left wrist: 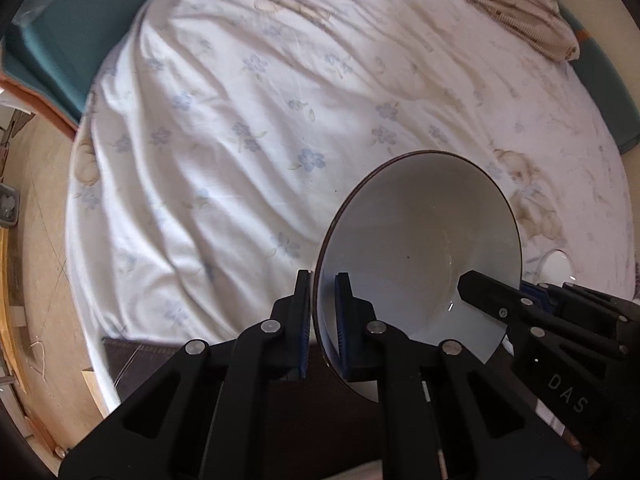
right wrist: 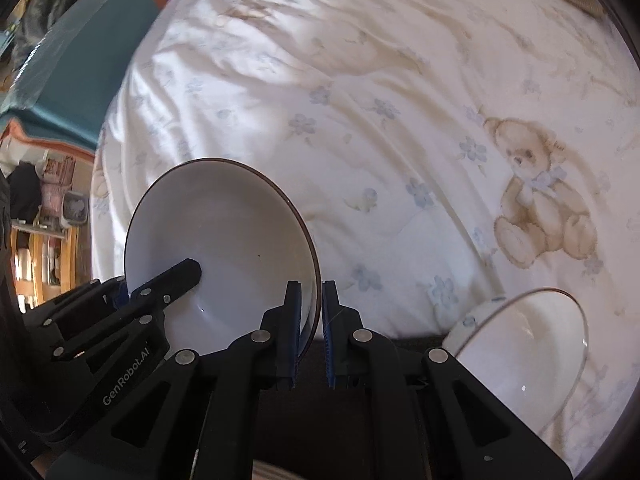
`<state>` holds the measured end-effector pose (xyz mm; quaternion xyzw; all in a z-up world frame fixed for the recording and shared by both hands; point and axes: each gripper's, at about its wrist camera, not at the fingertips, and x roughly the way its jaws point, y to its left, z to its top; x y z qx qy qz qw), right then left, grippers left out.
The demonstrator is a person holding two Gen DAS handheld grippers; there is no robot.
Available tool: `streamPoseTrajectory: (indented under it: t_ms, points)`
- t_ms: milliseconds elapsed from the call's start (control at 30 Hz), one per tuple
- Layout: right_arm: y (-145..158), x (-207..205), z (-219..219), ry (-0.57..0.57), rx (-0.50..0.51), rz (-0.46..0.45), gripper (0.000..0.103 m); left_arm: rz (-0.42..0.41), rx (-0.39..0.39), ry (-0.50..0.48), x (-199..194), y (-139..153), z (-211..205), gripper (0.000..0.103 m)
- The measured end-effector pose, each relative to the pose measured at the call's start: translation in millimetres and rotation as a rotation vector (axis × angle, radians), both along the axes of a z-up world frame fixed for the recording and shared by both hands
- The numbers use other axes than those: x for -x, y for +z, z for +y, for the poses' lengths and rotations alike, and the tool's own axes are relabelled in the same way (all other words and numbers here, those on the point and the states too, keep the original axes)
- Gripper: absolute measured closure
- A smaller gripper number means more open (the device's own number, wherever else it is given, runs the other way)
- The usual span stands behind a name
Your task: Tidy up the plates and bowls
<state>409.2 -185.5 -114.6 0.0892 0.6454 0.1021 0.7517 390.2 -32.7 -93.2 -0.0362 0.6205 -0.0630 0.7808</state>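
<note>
A white bowl with a dark rim point(left wrist: 424, 240) is held up above the bed between both grippers. My left gripper point(left wrist: 324, 280) is shut on its left rim, one finger inside and one outside. My right gripper point(right wrist: 311, 292) is shut on the opposite rim of the same bowl point(right wrist: 224, 232). Each gripper shows in the other's view, reaching into the bowl. A second white bowl with a thin dark rim point(right wrist: 524, 348) rests on the bed at the lower right of the right wrist view, and only a sliver of it point(left wrist: 556, 266) shows in the left wrist view.
The bed is covered by a wrinkled white sheet point(left wrist: 248, 128) with blue flowers and a teddy bear print point(right wrist: 540, 196). A teal mat point(left wrist: 60, 52) lies along the far left edge. A folded beige cloth point(left wrist: 516, 4) lies at the back right. Floor and wooden furniture point(right wrist: 44, 248) are at the left.
</note>
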Motion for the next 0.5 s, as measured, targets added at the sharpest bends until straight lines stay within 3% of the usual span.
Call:
streamPoseTrajectory:
  t_ms: [500]
  points:
    - [94, 103, 15, 0.077, -0.019, -0.101, 0.091, -0.109, 0.041, -0.002, 105, 89, 19, 0.094]
